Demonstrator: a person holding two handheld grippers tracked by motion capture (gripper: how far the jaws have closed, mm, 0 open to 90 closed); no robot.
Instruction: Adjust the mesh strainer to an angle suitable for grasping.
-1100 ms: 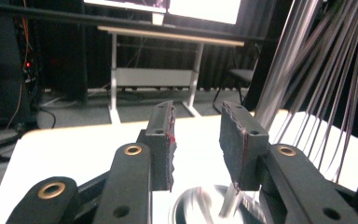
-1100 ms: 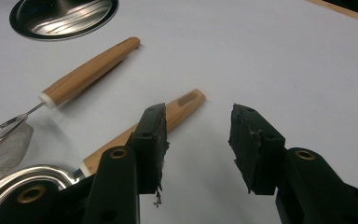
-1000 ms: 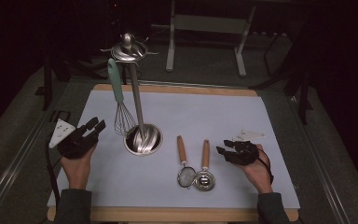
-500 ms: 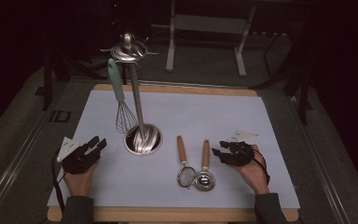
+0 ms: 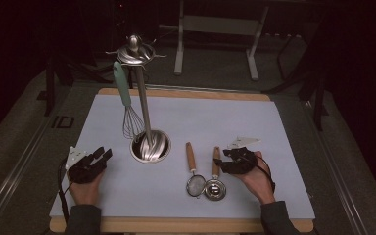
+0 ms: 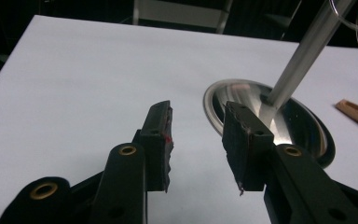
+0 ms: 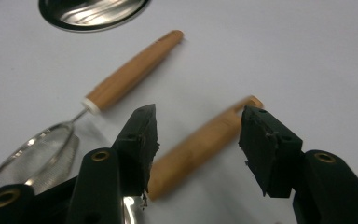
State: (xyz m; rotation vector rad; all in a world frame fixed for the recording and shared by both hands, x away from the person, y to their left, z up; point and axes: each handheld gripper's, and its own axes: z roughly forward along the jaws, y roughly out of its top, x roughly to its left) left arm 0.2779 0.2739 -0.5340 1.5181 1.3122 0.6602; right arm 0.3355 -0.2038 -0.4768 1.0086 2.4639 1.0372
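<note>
Lying flat on the pale mat (image 5: pixel 274 127), near its front edge: two wooden-handled utensils, side by side and nearly parallel, handles pointing away from the person.

Item 1: strainer (image 5: pixel 194 172), fine mesh bowl, the left of the pair; in the right gripper view (image 7: pixel 98 93) its handle runs diagonally toward the stand's base.

Item 2: second utensil (image 5: pixel 215 176), round metal head toward the person, kind of head unclear; its handle (image 7: pixel 200 144) lies between the jaws of the right hand-held gripper (image 7: pixel 196 144), which stand wide apart on either side of it. Contact cannot be confirmed; handle blurred.

Item 3: steel stand (image 5: pixel 144 117), tall pole on a round dished base, hooked crown on top, left of the strainer.

Item 4: whisk (image 5: pixel 127 105), pale green handle, hanging from the crown just beside the pole, wires down above the base.

Right hand-held gripper (image 5: pixel 232 159): just right of item 2, held in the person's right hand (image 5: pixel 258 180).

Left hand-held gripper (image 5: pixel 90 161): near the mat's left front, well apart from the utensils, jaws open on nothing, pointing at the stand's base (image 6: pixel 270 116).

Surface (image 5: pixel 176 225): wooden edge showing under the mat.
</note>
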